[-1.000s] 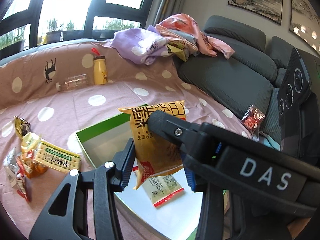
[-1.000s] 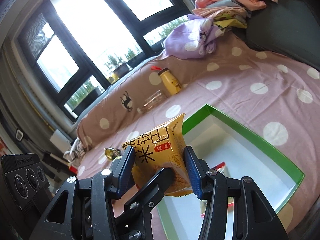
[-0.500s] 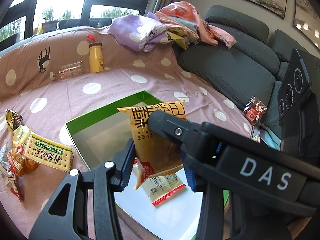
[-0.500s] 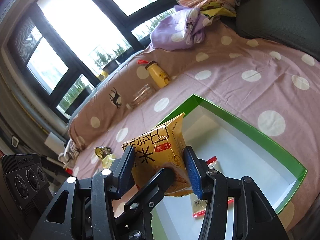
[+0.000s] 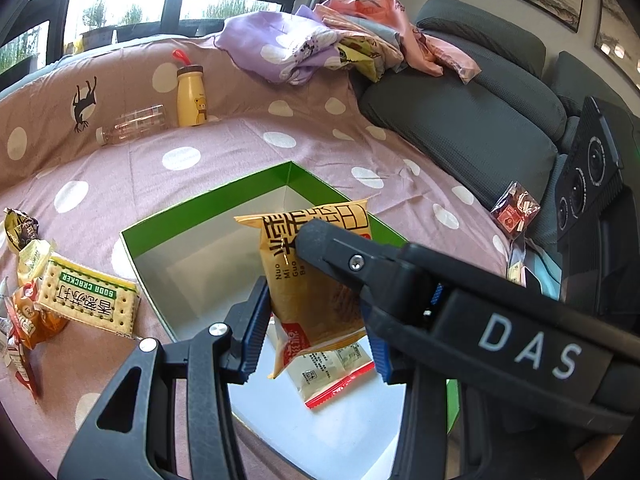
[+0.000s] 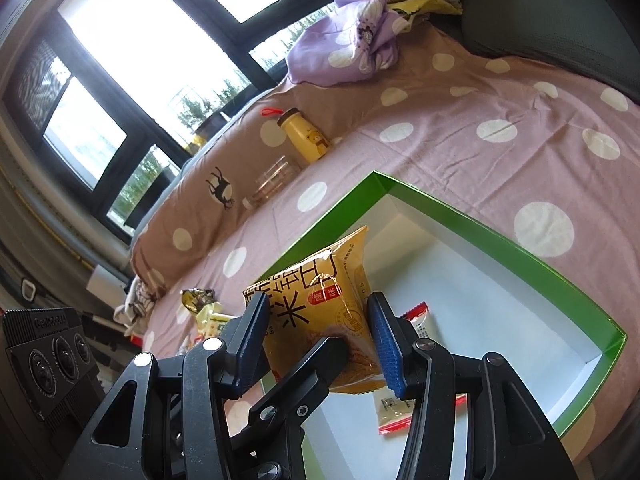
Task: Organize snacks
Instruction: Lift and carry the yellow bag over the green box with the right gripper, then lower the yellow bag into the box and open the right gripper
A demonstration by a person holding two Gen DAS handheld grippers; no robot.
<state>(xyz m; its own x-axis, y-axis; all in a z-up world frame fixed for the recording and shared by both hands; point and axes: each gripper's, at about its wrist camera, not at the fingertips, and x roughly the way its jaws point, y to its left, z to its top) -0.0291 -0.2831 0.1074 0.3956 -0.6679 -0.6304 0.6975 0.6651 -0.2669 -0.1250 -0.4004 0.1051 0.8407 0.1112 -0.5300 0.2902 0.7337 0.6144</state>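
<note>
Left wrist view: both the left tongs (image 5: 316, 332) and right tongs (image 6: 320, 340) are clamped on the yellow rice-cracker packet (image 5: 316, 276), so I'd lower it level into the green box (image 5: 208, 204) before parting either.

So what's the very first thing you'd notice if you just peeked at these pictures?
Probably the yellow snack bag, pinched by both black grippers, left and right, and held up over the green box. A small white-and-red packet already lies inside the box, and more snacks, like the soda crackers, sit on the spotty pink sheet beside it.
</note>
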